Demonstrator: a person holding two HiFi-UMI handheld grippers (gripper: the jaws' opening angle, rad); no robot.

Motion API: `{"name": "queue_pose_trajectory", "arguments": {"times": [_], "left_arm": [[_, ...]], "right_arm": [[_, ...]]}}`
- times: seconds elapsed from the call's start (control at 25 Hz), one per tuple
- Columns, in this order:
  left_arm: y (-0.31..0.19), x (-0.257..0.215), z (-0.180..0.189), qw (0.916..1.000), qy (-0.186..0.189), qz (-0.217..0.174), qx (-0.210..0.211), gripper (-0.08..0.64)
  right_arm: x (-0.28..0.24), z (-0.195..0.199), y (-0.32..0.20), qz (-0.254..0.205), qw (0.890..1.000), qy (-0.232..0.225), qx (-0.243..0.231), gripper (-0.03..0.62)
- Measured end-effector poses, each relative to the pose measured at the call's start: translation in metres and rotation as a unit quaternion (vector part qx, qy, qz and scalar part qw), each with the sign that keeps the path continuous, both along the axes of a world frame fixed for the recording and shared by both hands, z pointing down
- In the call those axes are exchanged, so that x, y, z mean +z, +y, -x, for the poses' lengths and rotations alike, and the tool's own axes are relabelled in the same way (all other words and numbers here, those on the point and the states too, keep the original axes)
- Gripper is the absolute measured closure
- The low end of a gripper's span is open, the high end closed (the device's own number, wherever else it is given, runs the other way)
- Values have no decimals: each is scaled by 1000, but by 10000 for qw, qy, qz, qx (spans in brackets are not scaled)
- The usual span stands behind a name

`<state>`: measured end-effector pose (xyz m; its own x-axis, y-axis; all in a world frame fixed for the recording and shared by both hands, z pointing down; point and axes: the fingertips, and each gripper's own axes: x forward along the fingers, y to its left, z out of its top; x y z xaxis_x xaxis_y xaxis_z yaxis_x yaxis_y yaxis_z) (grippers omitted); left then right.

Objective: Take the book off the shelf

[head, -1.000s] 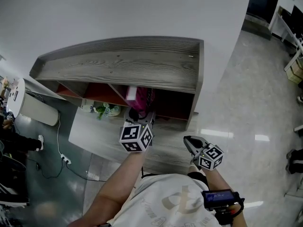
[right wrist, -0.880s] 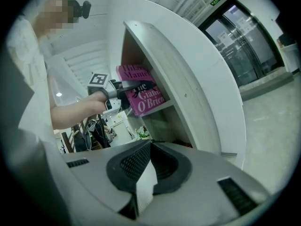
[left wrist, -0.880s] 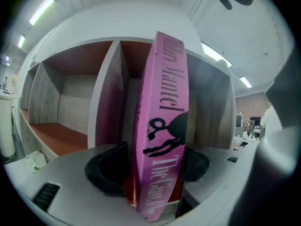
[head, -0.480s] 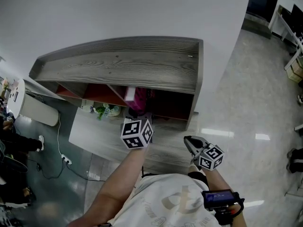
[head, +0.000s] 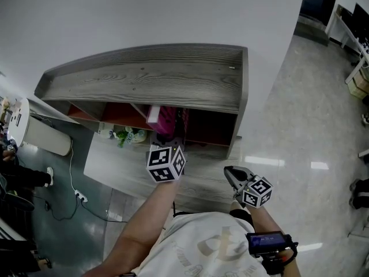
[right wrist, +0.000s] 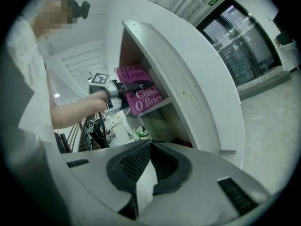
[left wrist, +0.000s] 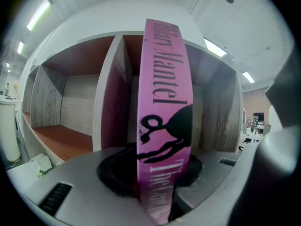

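A pink book (head: 163,120) with black lettering stands in the middle bay of the grey wooden shelf (head: 144,79), its top leaning out of the opening. My left gripper (head: 167,138) reaches into that bay; its jaws have just been closing and now press on the book's spine (left wrist: 162,102) from both sides. In the right gripper view the book (right wrist: 138,93) sticks out of the shelf (right wrist: 174,69) with the left gripper (right wrist: 123,89) clamped on it. My right gripper (head: 232,175) hangs back to the right of the shelf, shut and holding nothing (right wrist: 143,173).
The shelf's bays to the left (left wrist: 61,112) and right (left wrist: 216,117) of the book hold nothing I can see. A low wooden ledge (head: 132,166) runs in front. A small green item (head: 124,135) lies at its left end, and a white round stand (head: 34,128) is further left.
The left gripper edged toward the shelf and closed on the book. The book's top now leans further out of the bay. The right gripper stayed put.
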<state>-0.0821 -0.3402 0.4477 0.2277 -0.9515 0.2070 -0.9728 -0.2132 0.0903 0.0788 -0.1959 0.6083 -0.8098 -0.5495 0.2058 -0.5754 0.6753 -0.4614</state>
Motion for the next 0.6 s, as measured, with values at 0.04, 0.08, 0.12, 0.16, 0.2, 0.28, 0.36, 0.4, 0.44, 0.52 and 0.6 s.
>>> {"name": "queue_pose_trajectory", "arguments": {"times": [0.04, 0.08, 0.12, 0.16, 0.2, 0.28, 0.36, 0.4, 0.44, 0.52, 0.6], "left_arm": [[1, 0, 0, 10000, 15, 2, 21, 402], [3, 1, 0, 10000, 40, 2, 45, 403], [4, 1, 0, 9999, 76, 1, 71, 403], [5, 1, 1, 9999, 120, -2, 98, 403], [6, 1, 1, 9998, 168, -7, 126, 405], [8, 0, 0, 9995, 250, -18, 190, 405], [10, -1, 0, 9992, 300, -32, 256, 405], [12, -2, -1, 9990, 326, -42, 286, 405], [13, -2, -1, 9989, 357, -53, 315, 405], [17, -2, -2, 9983, 427, -73, 384, 405], [21, -2, -4, 9976, 506, -92, 473, 405]], "right_arm": [[0, 1, 1, -2, 10000, 5, -1, 588], [0, 1, 2, -4, 10000, 9, -2, 588], [0, 1, 3, -7, 10000, 13, -2, 588], [0, 1, 4, -12, 10000, 18, -1, 588], [-1, 1, 4, -19, 10000, 24, -1, 588], [-3, 1, 4, -33, 10000, 37, -4, 588], [-5, 2, 5, -45, 10000, 48, -10, 588], [-5, 2, 5, -49, 10000, 53, -12, 588], [-5, 2, 6, -52, 10000, 58, -16, 588], [-6, 3, 8, -57, 10000, 69, -25, 588], [-6, 3, 10, -56, 9999, 85, -33, 588]]}}
